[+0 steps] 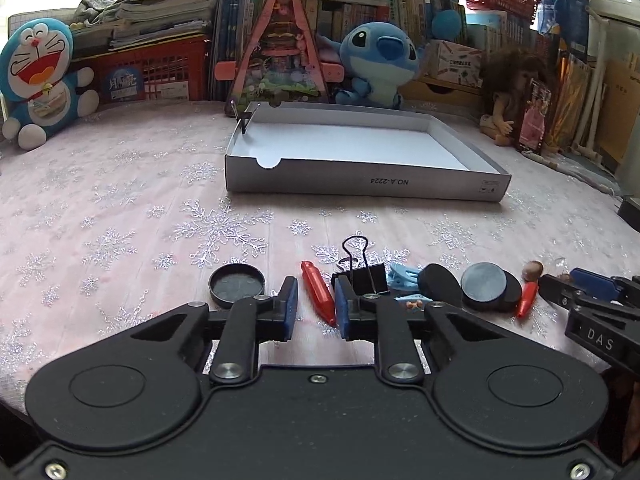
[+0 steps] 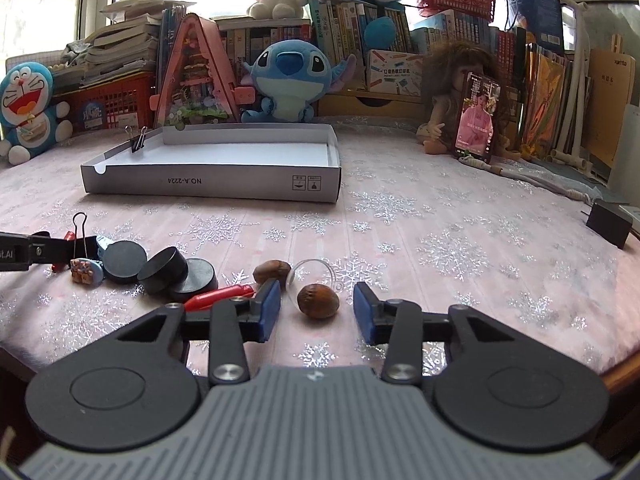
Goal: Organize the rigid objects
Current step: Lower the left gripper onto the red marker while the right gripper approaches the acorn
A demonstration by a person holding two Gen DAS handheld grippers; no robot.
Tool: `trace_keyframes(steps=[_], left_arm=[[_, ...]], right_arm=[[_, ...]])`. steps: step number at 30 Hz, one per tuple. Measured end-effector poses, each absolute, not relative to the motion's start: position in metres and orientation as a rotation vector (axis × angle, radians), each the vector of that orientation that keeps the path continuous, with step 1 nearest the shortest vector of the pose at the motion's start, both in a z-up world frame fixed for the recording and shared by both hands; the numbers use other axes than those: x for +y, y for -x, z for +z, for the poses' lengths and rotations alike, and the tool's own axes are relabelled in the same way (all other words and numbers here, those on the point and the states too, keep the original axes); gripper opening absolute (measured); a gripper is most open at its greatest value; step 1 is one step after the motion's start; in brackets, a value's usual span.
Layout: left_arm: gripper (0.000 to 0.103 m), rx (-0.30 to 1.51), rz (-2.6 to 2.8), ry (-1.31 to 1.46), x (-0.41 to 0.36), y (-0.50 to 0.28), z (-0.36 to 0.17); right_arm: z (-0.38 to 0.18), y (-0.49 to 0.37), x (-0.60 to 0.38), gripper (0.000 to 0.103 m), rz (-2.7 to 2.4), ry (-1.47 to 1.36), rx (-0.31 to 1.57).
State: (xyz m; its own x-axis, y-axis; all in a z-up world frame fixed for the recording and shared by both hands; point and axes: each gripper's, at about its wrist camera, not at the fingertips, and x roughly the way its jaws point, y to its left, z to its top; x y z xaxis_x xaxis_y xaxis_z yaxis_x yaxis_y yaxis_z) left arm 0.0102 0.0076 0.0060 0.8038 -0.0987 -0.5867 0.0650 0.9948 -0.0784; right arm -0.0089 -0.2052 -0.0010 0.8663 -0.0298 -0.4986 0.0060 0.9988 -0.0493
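So the left hand-held gripper (image 1: 316,304) is hovering low over the surface (image 1: 120,208) with its jaws parted and nothing between them, lined up on the near end of a red peg (image 1: 318,297), with the big black binder clip (image 1: 362,278) right beside its right finger. The right hand-held gripper (image 2: 316,308) is wide open too, straddling a brown nut (image 2: 318,299) that isn't pinched yet.

My guess at the step: each one grabs its item and carries it to the white box lid (image 1: 360,184) further back. For the left, I'd close across the peg's narrow body, not its tip, and keep the finger off the clip so it doesn't get dragged along. For the right, drop a touch lower so the pads meet the nut's widest part; it's round and will probably squirt out if caught high. There's also a clear round thing (image 2: 314,276) just behind it (lid or cup, can't tell), so go in straight.

Count, left to right in the pile:
- 1 shallow black cap (image 1: 237,283), off on its own
- 2 red pegs, the second (image 2: 220,297) beside the discs
- 1 big binder clip on the surface, plus 1 small binder clip (image 2: 138,140) already on the box lid's rim
- 1 light blue clip (image 1: 404,276) and 1 little blue decorated piece (image 2: 86,272)
- 3 black discs (image 2: 168,270), overlapping
- 2 brown nuts, the other one (image 2: 272,271) just behind
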Motion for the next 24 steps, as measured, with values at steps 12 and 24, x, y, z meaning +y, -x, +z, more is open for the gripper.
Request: trace_keyframes(steps=[12, 24], left_arm=[[0.009, 0.622, -0.107, 0.059, 0.005, -0.008, 0.007], [0.009, 0.616, -0.103, 0.068, 0.007, -0.007, 0.010]], right_arm=[[0.002, 0.015, -0.207, 0.023, -0.019, 0.012, 0.505], [0.009, 0.027, -0.211, 0.043, 0.011, 0.034, 0.480]])
